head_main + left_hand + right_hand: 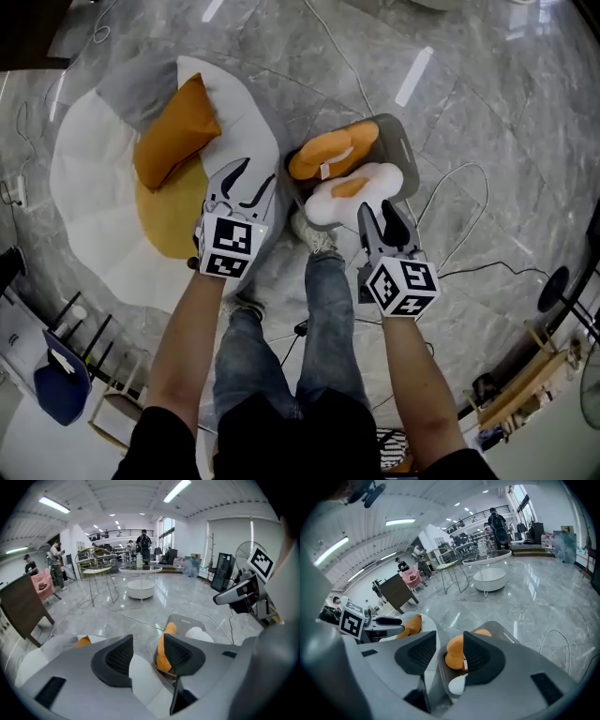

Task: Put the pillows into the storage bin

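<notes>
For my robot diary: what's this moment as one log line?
left gripper: open, empty | right gripper: open, empty | storage bin: orange pillow, fried-egg pillow | mat: second orange pillow

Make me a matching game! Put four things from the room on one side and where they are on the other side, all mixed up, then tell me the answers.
Things:
1. storage bin
2. fried-egg pillow
3. big white mat
4. left hand-held gripper

Places or states:
A. lies in the bin, on the side nearest the person
B. up in the air, jaws apart, nothing between them
C. grey, stands on the floor by the shoe
D. lies flat with an orange pillow on it

Pairs: 1-C, 2-A, 3-D, 4-B
</notes>
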A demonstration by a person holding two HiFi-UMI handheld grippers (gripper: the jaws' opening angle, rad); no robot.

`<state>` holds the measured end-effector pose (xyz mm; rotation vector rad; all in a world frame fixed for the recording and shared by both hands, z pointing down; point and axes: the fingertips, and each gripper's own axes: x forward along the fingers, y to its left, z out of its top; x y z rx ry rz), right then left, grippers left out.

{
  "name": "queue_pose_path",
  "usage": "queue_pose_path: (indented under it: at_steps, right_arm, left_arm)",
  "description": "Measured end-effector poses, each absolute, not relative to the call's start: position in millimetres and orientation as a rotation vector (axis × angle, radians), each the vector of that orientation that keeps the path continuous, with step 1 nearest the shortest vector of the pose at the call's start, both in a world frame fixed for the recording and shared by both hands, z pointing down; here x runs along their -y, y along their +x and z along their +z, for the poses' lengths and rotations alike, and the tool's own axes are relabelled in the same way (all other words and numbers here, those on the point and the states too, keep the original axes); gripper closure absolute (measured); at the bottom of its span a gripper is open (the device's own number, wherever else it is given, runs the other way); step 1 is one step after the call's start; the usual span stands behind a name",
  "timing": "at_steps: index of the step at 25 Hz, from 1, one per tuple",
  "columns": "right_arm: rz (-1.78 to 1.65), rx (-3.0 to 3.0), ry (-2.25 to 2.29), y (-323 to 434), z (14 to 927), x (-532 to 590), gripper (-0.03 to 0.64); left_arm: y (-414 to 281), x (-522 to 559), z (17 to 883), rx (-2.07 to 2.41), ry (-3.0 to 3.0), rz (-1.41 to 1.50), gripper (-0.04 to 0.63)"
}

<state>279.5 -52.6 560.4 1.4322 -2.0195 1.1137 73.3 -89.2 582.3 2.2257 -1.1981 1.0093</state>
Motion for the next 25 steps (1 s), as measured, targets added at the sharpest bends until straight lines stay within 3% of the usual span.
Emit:
queue_pose_path:
  at_steps: [15, 25]
  right_arm:
    - [0.750, 2.316, 0.792, 103, 531, 95, 0.419]
    - [0.568, 2.311, 0.535, 13, 556, 77, 0.387]
  left_arm:
    - [-117, 7, 497, 1.893, 1.732, 0.524, 0.370]
    - [-170, -88, 511, 1.999, 1.486, 0.381, 0.371]
